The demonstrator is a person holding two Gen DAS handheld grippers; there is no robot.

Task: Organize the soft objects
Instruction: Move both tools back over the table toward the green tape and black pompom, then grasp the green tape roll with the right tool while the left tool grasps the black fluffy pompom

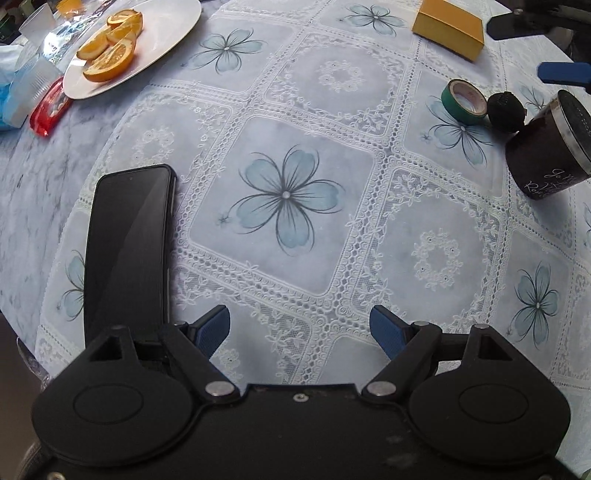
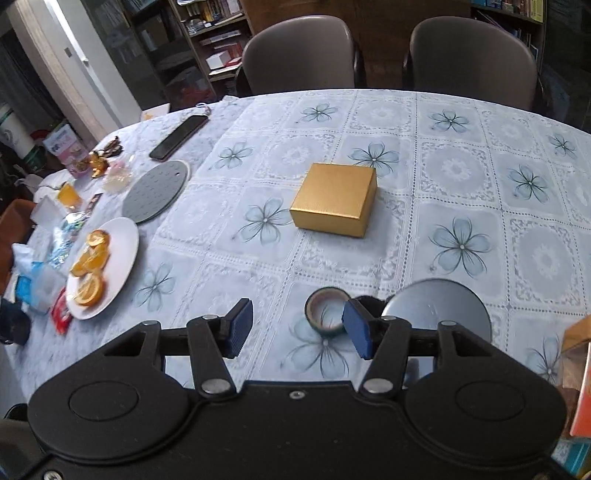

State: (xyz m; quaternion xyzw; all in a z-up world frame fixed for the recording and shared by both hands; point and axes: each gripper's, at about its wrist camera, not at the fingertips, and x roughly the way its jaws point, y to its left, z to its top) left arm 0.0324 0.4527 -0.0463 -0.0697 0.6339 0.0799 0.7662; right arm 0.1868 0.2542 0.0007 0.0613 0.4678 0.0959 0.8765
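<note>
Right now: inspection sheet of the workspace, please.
Surface: table with flowered lace cloth, flat.
Job's things: black soft ball between tape roll and dark jar.
Clutter: gold box, plate of orange slices, phone, grey trivet, packets at the table's edge.
Grippers: left gripper open, empty; right gripper open, empty.
Cables: nothing seen.
Surroundings: two chairs, bookshelves.

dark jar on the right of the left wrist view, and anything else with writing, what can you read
"Jo M" and "Rose" on the dark jar: white script, cut off, reading uncertain.
Pink box print: too blurred to read.
Book spines on the shelves: too small to read.
Gold box: no text visible.
</note>
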